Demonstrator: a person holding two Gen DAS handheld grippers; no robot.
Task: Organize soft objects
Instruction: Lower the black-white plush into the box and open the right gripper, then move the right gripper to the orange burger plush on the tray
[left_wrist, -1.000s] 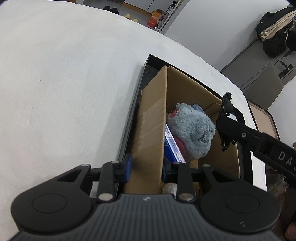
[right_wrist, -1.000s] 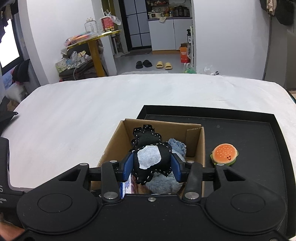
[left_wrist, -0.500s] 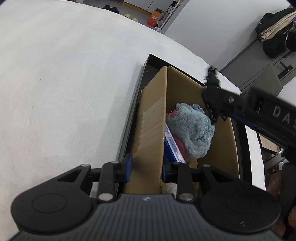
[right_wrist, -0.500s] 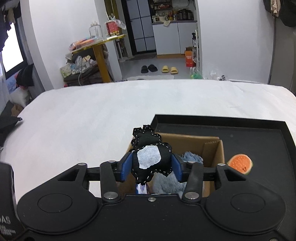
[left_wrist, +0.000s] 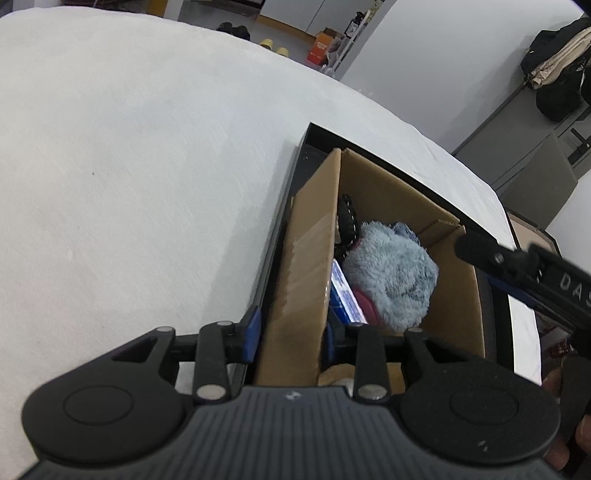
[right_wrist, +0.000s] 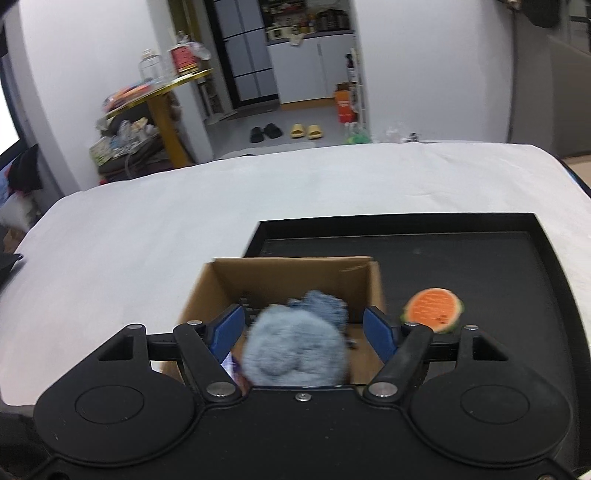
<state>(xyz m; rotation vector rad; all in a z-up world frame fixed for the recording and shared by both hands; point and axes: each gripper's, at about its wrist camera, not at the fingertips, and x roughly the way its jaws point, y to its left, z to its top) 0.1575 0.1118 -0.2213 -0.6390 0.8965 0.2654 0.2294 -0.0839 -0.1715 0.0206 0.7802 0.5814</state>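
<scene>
the white bedsheet (left_wrist: 129, 155) spreads wide on the left, and the black tray (right_wrist: 480, 229) lies on it toward the right. at the tray's left end stands the open cardboard box (left_wrist: 306, 258). the left gripper (left_wrist: 291, 332) straddles the box's near-left wall, one blue pad outside and the other inside; its jaws are easing apart and i cannot tell whether the pads press on the cardboard. inside the box, from the left: a blue-and-white packet (left_wrist: 345, 295) stands against that wall, a black stitched plush (left_wrist: 347, 221) lies farther back by the same wall, and a fluffy light blue plush toy (left_wrist: 391, 273) fills the middle with a bit of dark pink showing at its near edge. the right gripper (right_wrist: 303, 332) hovers over the box above the blue plush, its jaws spreading wide with nothing pinched between the blue pads (right_wrist: 376, 332); in the left wrist view it reaches in from the right above the box's right wall. to the right of the box, close beside it on the tray floor, lies a small orange burger plush (right_wrist: 434, 308), apart from the box wall.
</scene>
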